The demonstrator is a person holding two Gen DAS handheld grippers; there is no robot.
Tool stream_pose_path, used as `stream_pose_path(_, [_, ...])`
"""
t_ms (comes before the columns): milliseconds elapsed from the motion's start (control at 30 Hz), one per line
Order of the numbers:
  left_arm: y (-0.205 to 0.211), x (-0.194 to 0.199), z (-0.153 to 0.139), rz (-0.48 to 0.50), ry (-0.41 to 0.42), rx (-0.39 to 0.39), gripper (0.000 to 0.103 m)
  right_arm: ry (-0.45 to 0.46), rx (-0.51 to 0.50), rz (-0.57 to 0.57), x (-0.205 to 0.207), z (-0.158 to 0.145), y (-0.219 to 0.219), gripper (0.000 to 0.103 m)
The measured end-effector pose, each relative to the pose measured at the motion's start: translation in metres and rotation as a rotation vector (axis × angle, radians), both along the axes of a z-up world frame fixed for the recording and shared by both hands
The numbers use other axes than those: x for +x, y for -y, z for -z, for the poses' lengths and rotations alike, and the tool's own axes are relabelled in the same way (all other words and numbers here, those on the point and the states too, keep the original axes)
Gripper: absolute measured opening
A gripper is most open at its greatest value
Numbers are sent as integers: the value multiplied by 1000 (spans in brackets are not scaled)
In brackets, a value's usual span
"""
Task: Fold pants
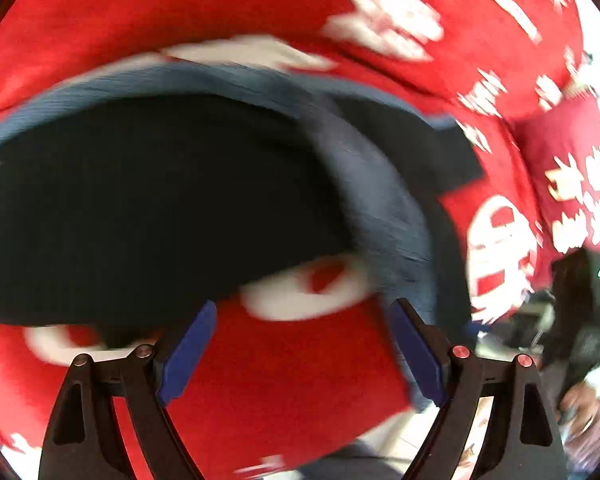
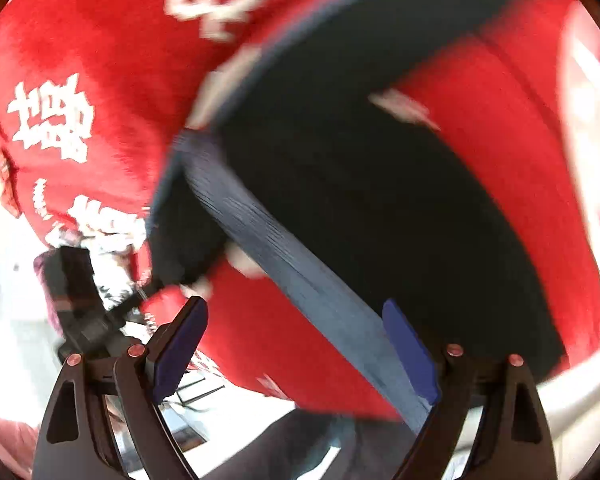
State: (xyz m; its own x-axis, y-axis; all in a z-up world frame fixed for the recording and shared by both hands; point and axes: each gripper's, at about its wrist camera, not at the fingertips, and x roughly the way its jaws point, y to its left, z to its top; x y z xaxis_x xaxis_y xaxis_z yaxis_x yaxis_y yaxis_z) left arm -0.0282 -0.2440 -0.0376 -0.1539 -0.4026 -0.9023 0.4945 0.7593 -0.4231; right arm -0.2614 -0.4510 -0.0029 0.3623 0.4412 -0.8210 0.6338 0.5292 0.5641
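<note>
Both views are motion-blurred, so detail is rough. The pants [image 1: 148,200], dark w/ a grey-blue ribbed waistband [image 1: 384,208], lie on a counter covered by a red cloth [image 1: 284,384] printed w/ white characters. In the left wrist view they fill the left and middle of the frame, waistband curving down the right side toward the near edge. In the right wrist view the pants [image 2: 364,208] run from far right down to the near middle, waistband [image 2: 312,292] slanting between the fingers. Left claw [image 1: 302,354] is spread wide w/ nothing in it; only red cloth shows between its blue pads [image 1: 188,356], and the pants edge sits just beyond the tips. Right claw [image 2: 296,354] is also spread wide and grips nothing, though the waistband passes through the gap close to the right pad; can't tell if it touches. Judging by the layout, a fold looks laid down or about to be re-gripped, can't say which. Risks: closing now could pinch the red cloth along w/ the pants, esp. on the left side where cloth is all that's in the gap; the right claw could catch only the waistband's edge and let it slip, skewing the fold; fast moves could drag the loose fabric out of line.
</note>
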Motion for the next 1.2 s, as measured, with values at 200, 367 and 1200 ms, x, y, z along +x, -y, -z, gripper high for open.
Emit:
stream_pose_path(200, [58,-35,30,123,-66,-10,89,-90,18,226,-112,36,-10,84])
stream_pose_path(367, [71,-56,43,184,-29,1,89,38,145,347,-141,76,-21,77])
stream_pose_path(1200, [179,74,-56,-60,305,-86,81,284,11,211,61,-50,228,34])
